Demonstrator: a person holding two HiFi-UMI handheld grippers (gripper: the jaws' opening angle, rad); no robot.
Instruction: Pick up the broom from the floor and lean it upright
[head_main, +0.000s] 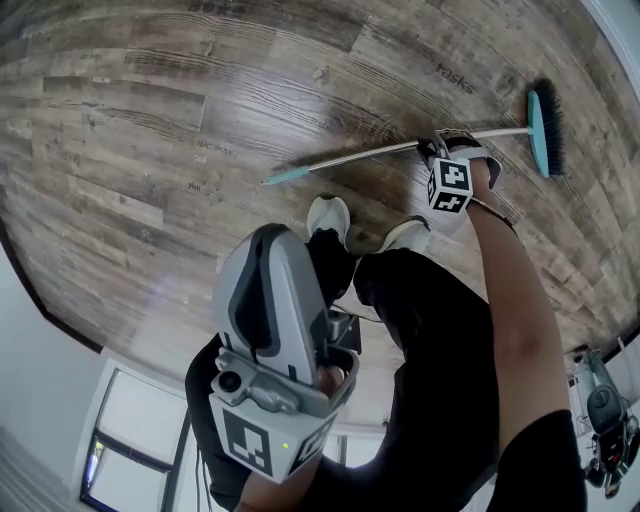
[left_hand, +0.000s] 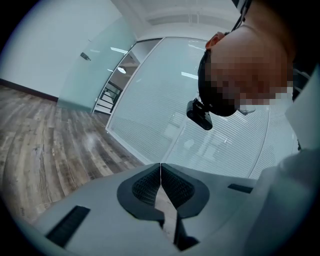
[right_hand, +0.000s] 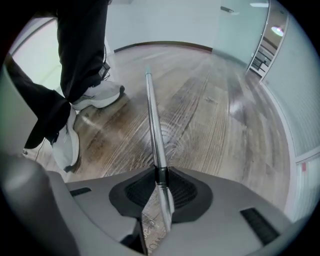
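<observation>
Right gripper (right_hand: 161, 171) pinches broom (right_hand: 153, 115) (bristles (head_main: 553, 125): head view).

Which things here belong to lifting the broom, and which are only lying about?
For the job: silver metal broom with teal head; right gripper, shut on its handle; wooden plank floor.
Just about: grey machine; left gripper, shut and empty; glass wall.

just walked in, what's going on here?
A person holds a claw in each hand. The right claw is shut on the metal handle of the broom, which looks to be lying along the wood floor, not yet raised. The left claw is shut and empty, held back by the person's legs.
</observation>
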